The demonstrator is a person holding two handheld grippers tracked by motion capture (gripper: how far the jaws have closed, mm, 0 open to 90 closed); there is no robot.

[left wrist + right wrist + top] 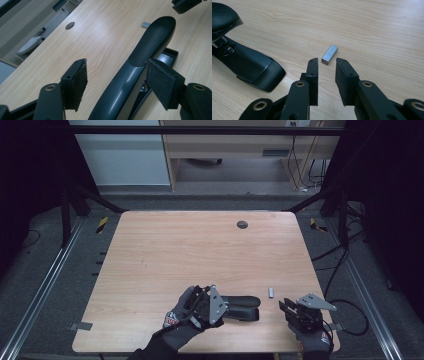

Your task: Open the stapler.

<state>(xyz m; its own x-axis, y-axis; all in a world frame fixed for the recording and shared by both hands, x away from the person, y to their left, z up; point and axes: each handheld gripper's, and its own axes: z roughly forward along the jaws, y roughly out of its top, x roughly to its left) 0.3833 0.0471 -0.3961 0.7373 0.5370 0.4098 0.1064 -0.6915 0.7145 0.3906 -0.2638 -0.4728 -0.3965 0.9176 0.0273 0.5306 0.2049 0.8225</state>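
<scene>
A black stapler [242, 307] lies open on the wooden surface [190, 250], straddled by the left gripper [117, 82], fingers apart. A small, light, slippery staple strip [330, 54] is best pinched across its sides; right gripper [327, 63] fingers are apart.

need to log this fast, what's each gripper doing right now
left gripper: open, jaws astride the black plastic stapler, not clamped.
right gripper: open, holding nothing, just short of the small silver metal staple block.

- A light wooden table [165, 250] with a round cable hole [242, 224].
- Grey carpet floor [45, 285], black frame struts [75, 200].
- A wooden desk [235, 145] behind, cables [305, 170] hanging.
</scene>
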